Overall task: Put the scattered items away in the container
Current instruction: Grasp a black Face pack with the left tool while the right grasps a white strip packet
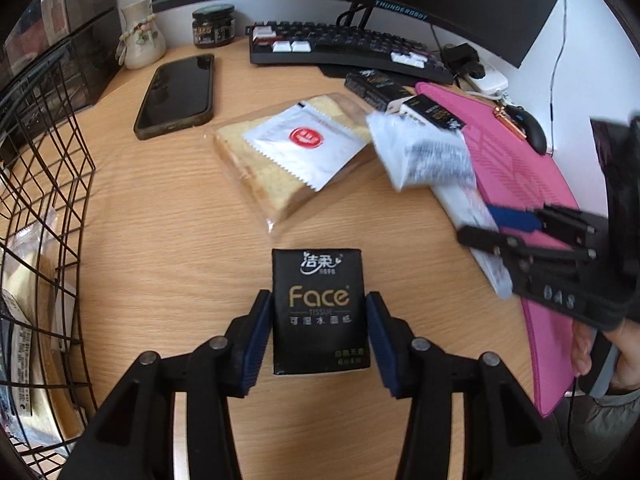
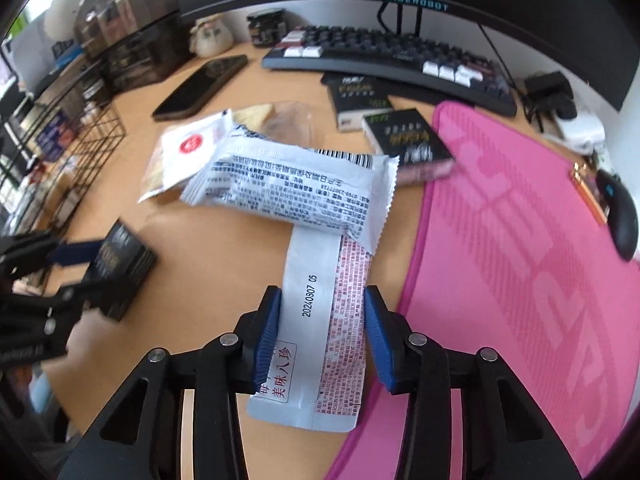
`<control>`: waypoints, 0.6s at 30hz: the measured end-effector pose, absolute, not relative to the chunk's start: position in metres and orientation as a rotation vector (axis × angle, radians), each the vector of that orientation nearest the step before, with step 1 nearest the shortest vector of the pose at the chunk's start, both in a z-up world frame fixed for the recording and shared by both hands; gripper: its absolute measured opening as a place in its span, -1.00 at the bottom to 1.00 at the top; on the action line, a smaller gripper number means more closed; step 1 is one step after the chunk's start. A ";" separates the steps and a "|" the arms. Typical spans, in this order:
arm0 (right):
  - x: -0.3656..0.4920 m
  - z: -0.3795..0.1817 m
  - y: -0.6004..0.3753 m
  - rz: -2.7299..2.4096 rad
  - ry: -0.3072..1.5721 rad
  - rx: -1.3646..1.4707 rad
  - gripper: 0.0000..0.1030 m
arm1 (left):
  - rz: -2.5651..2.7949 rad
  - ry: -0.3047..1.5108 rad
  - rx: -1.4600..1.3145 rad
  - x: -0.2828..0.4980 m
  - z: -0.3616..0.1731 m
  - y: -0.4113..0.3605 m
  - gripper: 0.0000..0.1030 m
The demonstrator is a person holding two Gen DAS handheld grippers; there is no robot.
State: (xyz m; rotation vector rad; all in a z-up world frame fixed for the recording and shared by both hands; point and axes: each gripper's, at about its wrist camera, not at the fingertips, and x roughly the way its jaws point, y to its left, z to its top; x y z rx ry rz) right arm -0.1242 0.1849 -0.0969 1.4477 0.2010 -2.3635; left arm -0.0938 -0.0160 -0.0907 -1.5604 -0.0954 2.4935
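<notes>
Left gripper (image 1: 320, 320) pinches a black tissue pack (image 1: 320, 312); right gripper (image 2: 320, 332) straddles a white packet (image 2: 320, 320), grip unclear; wire basket (image 1: 48, 200) holds wrapped bread (image 1: 36, 320).

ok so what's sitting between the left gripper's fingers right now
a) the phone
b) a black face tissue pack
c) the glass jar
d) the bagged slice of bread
b: in the left wrist view the black tissue pack marked Face lies between the blue pads of the left gripper, while the phone, bagged bread and jar lie farther back on the desk.
</notes>
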 end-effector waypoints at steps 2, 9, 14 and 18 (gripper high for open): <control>-0.113 -0.096 0.190 -2.362 0.207 1.449 -0.19 | 2.502 -0.090 -1.545 -0.091 -0.085 -0.014 0.00; -0.079 -0.075 0.216 -2.389 0.177 1.419 -0.21 | 2.509 -0.079 -1.518 -0.082 -0.071 -0.008 0.00; -0.068 -0.048 0.227 -2.449 0.167 1.348 -0.24 | 2.530 -0.069 -1.477 -0.077 -0.055 -0.005 0.00; -0.066 -0.036 0.230 -2.484 0.211 1.341 -0.88 | 2.538 -0.063 -1.458 -0.073 -0.047 -0.004 0.00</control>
